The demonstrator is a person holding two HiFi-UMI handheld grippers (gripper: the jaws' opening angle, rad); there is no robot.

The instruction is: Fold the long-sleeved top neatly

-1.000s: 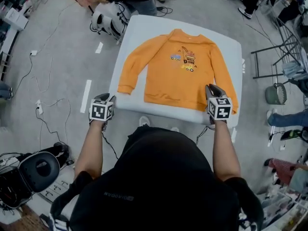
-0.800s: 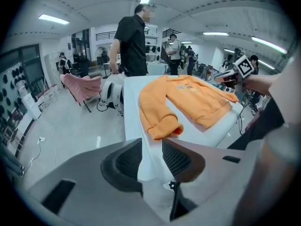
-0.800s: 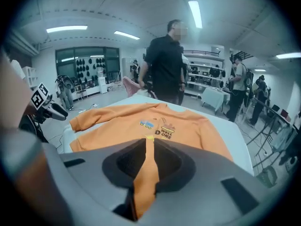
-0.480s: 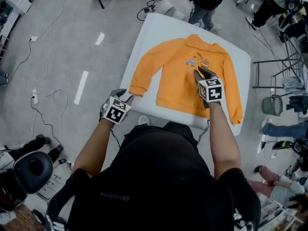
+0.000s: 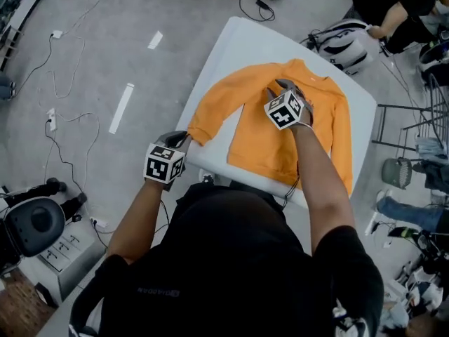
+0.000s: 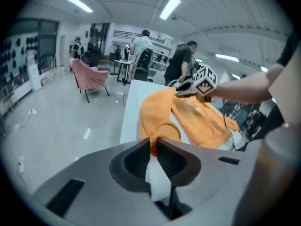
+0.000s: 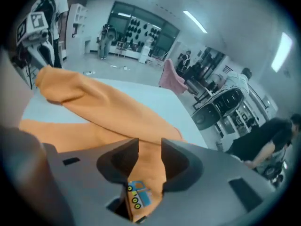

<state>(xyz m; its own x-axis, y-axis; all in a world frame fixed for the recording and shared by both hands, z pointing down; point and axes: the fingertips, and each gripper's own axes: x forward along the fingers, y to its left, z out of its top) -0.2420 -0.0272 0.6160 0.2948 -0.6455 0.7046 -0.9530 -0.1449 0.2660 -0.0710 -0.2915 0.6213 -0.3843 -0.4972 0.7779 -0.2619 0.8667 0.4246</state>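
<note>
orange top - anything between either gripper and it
Nothing visible. The right gripper, jaws just opening, hangs over the orange top at its chest with fabric between them. The left gripper, jaws just closing, is at the sleeve cuff. Only the top lies on the white table.

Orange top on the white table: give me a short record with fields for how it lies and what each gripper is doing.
top: orange top spread flat, print side up, on the white table
left gripper: left gripper jaws have just been closing, now pinching the sleeve cuff near the table's edge
right gripper: right gripper jaws have just been opening, apart over the chest print, gripping nothing
</note>
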